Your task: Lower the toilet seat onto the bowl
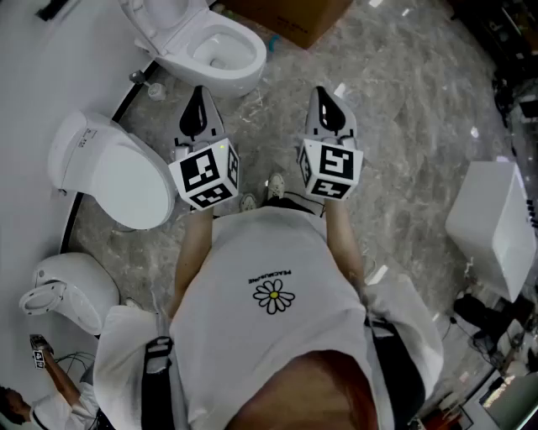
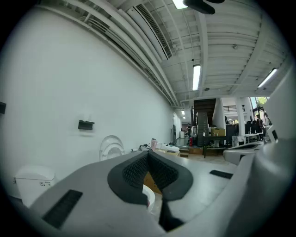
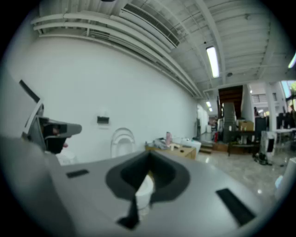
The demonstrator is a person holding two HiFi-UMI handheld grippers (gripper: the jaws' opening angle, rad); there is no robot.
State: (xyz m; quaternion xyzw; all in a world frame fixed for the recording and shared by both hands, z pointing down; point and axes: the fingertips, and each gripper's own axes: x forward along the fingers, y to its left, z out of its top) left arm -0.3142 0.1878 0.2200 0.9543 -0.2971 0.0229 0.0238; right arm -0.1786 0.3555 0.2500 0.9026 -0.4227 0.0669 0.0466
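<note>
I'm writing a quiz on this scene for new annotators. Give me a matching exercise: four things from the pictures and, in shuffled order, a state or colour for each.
Things:
1. left gripper
2. cardboard box
3. toilet nearest the cardboard box
4. toilet left of the left gripper

States or colours:
A. lid down over the bowl
B. brown
C. jaws shut, nothing held
D. bowl uncovered

Pairs: 1-C; 2-B; 3-D; 4-A

Grey marbled floor [image 1: 412,117].
Three toilets [image 1: 118,172] stand along the left wall, cardboard box [image 1: 290,17] beyond them.
</note>
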